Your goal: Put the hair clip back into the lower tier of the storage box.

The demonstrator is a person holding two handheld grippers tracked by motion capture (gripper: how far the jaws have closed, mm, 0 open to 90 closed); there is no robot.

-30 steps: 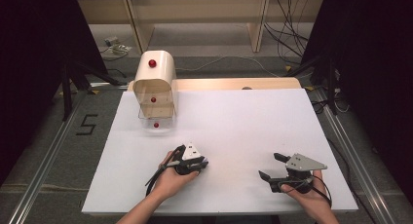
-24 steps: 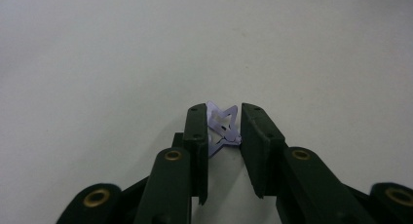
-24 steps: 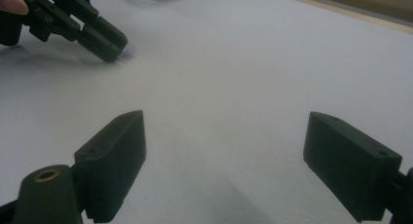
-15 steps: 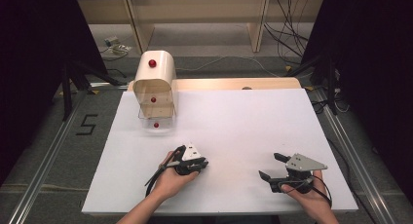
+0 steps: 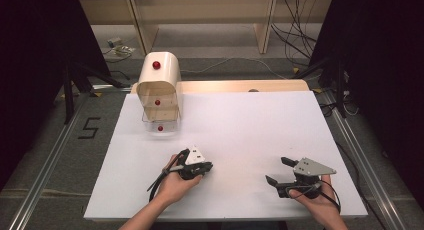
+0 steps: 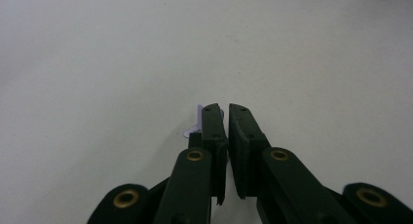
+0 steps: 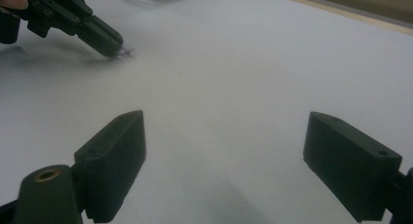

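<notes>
- white board (image 5: 240,120) over a pale wooden table, dark room and cables behind.
- far left on the board: small cream drawer cabinet (image 5: 159,85) with red knobs, rounded top, well apart from both hands.
- lowest clear drawer (image 5: 160,126) pulled out toward the person; contents not to be made out.
- nearer the person, left of centre: left gripper (image 5: 209,168) low over the board, pointing right, just closed down to a thin slit, nothing visible between the pads.
- right at its tips: tiny purplish see-through piece (image 6: 198,118) on the board, against the outer side of the left-hand jaw in the left gripper view, not inside the slit; too small to name, long axis impossible to tell.
- judged from that: grip probably missed, so likely a reopening and a slight sideways shift toward the piece needed.
- far right: right gripper (image 5: 278,171) spread wide, holding nothing, aimed left toward the other gripper, well apart from the piece; left hand clearly the nearer one.
</notes>
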